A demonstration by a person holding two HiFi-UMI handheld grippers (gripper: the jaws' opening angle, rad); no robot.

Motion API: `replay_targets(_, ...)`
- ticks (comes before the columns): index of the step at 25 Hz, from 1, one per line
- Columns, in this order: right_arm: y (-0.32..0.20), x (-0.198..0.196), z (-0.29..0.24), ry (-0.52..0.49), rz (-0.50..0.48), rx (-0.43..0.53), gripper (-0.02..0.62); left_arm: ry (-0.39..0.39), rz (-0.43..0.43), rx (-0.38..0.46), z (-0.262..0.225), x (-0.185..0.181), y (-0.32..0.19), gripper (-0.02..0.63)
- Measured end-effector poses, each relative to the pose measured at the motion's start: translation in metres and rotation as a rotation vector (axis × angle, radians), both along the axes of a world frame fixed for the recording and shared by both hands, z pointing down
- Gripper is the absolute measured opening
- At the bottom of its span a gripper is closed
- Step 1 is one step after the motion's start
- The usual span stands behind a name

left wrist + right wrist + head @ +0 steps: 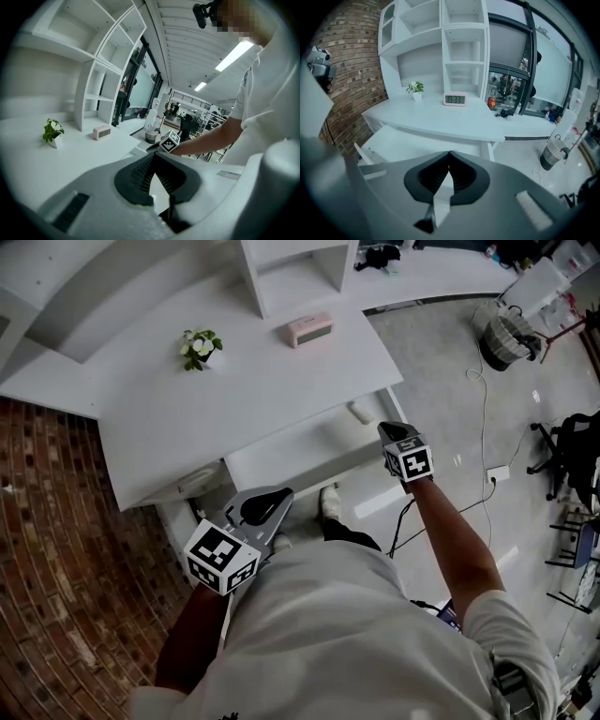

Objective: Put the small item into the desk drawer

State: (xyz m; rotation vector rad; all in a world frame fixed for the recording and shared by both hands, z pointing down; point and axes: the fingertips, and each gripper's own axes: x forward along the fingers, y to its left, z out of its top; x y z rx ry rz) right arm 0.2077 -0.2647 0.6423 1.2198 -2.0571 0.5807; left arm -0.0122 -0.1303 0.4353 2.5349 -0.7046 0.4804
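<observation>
Head view: one small cream oblong item (361,412) lies at the open white desk drawer's (291,446) 3 o'clock edge, with bare floor toward 9 o'clock. Two tools, left gripper (277,497) and right gripper (388,431), are both pressed together and empty.

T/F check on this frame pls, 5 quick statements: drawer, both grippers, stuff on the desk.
1. The desk drawer is pulled open. True.
2. The right gripper holds the small item. False: its jaws are together with nothing between them, and a small white item lies in the drawer.
3. In the head view the potted plant stands right of the pink clock. False: it stands to the clock's left.
4. The left gripper is shut and empty. True.
5. The pink clock lies in the drawer. False: it stands on the desk top.
</observation>
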Motion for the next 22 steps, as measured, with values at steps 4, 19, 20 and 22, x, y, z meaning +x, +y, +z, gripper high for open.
replay_targets(4,0.029,-0.017,-0.022,-0.022,-0.014,0.045,0.012,0.010,0.019,0.003,0.000,-0.015,0.017,0.006)
replay_targets(19,0.161,-0.126,-0.087,-0.123,-0.146,0.087,0.012,0.013,0.046,0.049,0.000,-0.081,0.070,0.006)
replay_targets(20,0.168,-0.134,-0.094,-0.134,-0.156,0.092,0.012,0.016,0.046,0.049,0.000,-0.085,0.074,0.006)
replay_targets(22,0.182,-0.151,-0.107,-0.158,-0.172,0.105,0.012,0.019,0.048,0.049,0.000,-0.092,0.083,0.006)
